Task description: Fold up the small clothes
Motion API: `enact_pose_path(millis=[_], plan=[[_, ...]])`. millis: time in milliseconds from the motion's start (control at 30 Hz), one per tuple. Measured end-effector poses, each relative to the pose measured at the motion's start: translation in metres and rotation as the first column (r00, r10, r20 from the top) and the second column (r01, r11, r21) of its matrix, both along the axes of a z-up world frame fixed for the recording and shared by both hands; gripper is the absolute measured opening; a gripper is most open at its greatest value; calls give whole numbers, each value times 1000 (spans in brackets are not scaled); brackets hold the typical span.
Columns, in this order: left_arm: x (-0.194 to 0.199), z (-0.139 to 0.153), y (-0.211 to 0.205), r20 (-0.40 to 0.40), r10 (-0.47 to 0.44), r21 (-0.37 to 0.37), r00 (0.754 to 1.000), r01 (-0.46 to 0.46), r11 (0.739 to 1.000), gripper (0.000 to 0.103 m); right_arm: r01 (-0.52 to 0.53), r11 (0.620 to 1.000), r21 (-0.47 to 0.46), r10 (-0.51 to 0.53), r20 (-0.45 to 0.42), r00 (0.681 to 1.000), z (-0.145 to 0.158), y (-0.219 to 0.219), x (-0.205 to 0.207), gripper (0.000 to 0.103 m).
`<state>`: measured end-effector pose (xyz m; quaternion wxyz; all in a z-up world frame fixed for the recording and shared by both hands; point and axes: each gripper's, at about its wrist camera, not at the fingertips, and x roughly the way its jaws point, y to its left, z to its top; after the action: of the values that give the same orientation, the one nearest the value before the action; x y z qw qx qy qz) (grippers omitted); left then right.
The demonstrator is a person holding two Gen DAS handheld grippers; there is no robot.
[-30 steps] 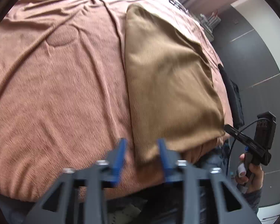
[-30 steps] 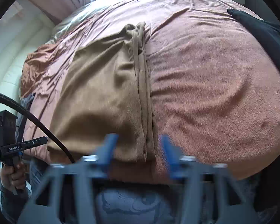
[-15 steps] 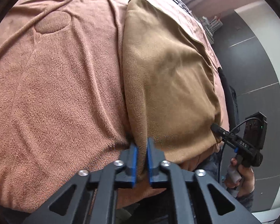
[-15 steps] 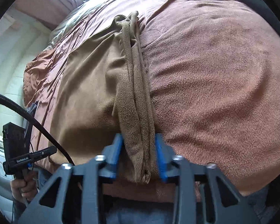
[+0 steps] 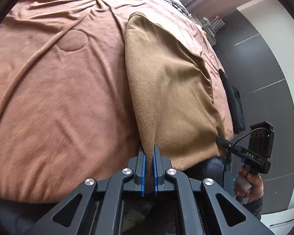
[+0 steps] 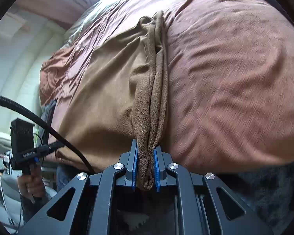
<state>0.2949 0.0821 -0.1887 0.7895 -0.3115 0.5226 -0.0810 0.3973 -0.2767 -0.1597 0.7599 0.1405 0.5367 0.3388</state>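
Clamped jaws open the left wrist view: the left gripper (image 5: 148, 150) has just been closing and now pinches a thin edge of the tan garment (image 5: 166, 90) between its blue pads (image 5: 142, 173), with the cloth pulled up into a taut ridge running away from the fingers. That garment lies folded on a rust-brown bedspread (image 5: 58, 90), near the bed's front edge. A dark cloth (image 5: 233, 105) rests further right on the bedspread, apart from the garment. At the far right a hand (image 5: 249, 184) grips the handle of the other tool, in front of a grey wall (image 5: 264, 68). From the right wrist view, the right gripper (image 6: 145, 150) has likewise been closing and its jaws squeeze a thick bunch of several layered folds of the garment (image 6: 100, 90), the bundled layers standing between the pads (image 6: 134, 166). At left a black cable (image 6: 39, 121) arcs past the other hand (image 6: 29, 184).
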Motion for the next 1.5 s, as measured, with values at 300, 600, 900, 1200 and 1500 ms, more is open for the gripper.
enact_pose_path(millis=[300, 600, 900, 1200, 1500], plan=[[-24, 5, 3, 4, -21, 34, 1000, 21, 999, 6, -50, 998, -40, 51, 19, 999, -1, 15, -19, 11], [-21, 8, 2, 6, -8, 48, 1000, 8, 999, 38, -11, 996, -84, 17, 66, 998, 28, 20, -18, 53], [4, 26, 22, 56, 56, 85, 997, -60, 995, 52, 4, 995, -104, 9, 129, 992, 59, 44, 48, 56], [54, 19, 39, 37, 74, 111, 997, -78, 991, 52, 29, 997, -74, -23, 85, 996, 13, 71, 98, 56], [109, 1, 42, 11, 58, 144, 998, -59, 988, 52, 67, 997, -31, -64, 92, 994, -13, 72, 142, 54]])
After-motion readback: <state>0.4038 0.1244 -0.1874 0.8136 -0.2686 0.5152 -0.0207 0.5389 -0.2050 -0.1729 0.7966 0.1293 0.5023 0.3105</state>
